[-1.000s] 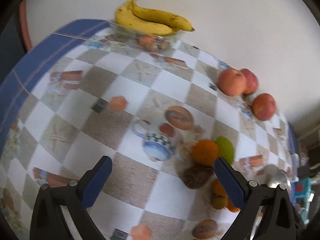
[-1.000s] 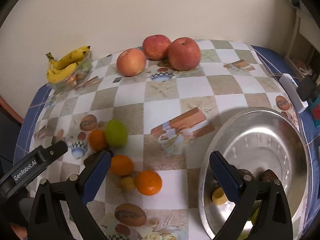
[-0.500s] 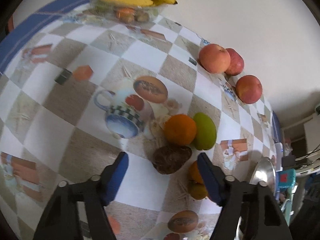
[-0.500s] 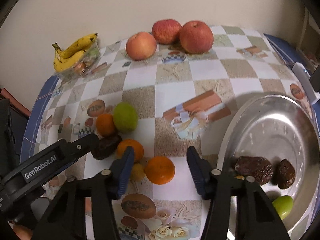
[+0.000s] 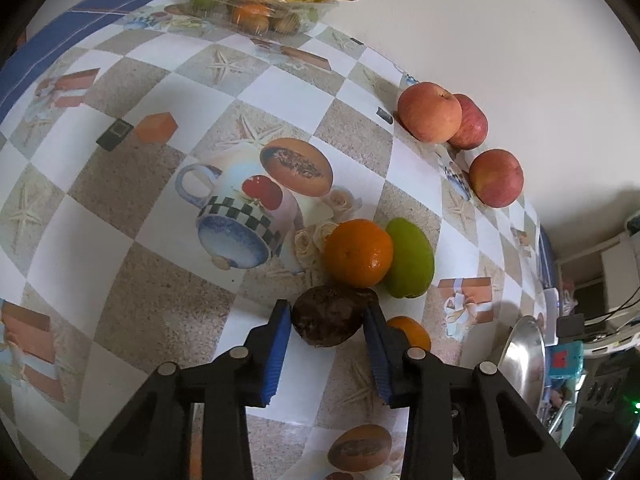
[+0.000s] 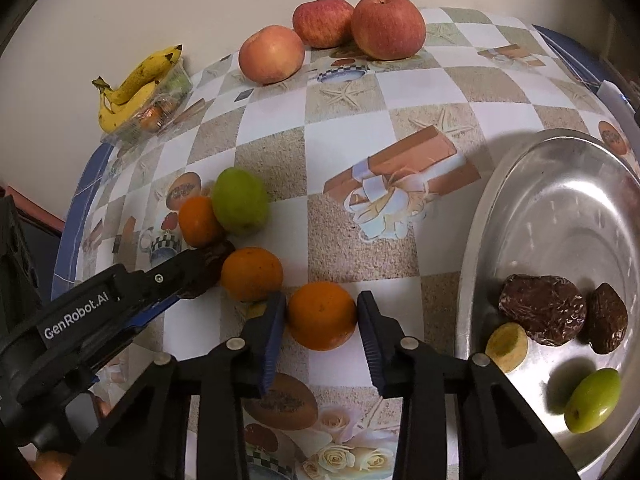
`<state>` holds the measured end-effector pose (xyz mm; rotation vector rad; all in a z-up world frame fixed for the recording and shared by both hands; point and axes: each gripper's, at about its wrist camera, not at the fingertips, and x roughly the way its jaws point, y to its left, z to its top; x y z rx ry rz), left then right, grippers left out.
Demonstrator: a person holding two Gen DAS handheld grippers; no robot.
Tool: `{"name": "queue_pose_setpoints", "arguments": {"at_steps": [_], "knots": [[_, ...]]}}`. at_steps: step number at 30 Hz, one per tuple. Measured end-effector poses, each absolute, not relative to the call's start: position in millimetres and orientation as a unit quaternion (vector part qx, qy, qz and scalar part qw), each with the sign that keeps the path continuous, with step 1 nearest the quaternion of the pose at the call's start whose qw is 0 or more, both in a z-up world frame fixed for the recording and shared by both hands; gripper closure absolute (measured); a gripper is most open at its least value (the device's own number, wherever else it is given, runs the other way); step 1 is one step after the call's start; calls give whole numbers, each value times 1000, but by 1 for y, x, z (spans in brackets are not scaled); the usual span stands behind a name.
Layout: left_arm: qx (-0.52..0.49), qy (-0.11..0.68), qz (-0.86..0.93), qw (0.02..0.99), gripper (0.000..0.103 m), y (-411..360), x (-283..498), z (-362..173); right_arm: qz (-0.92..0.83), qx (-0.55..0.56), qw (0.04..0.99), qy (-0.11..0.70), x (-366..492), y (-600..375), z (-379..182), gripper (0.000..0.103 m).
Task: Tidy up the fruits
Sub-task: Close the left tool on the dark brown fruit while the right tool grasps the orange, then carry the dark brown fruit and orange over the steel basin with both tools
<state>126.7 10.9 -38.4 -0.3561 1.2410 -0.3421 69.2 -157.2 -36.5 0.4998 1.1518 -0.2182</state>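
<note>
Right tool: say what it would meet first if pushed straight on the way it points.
The round orange tangerine already between the right tool pads, which look closed on it; just beyond lies the checked tablecloth.

The left tool (image 5: pixel 326 322) is matte black plastic, its two arms built as open triangular frames; each arm carries round silver rivets at its joints; the inner faces of its fingers (image 5: pixel 280 344) wear ribbed blue pads; the right tool (image 6: pixel 322 320) has the same black frames, silver rivets and blue ribbed fingers (image 6: pixel 370 336); in the right wrist view the left tool's black side bears white lettering reading GenRobot.AI, with one small silver screw nearby.
</note>
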Motion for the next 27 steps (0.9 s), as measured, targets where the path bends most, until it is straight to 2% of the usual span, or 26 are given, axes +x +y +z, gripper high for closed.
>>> {"name": "queue_pose_setpoints", "arguments": {"at_steps": [8,17,27], "knots": [[-155,565,-137,799,64,19,125,-22,-121,229,808,529,65,-164,-27,66],[-141,526,-162,823,64,7,116,19,-154,240,824,490,46,-195,9,66],[-69,512,-241,822,64,-63,85,36,-236,250,807,480,13,-252,15,66]]}}
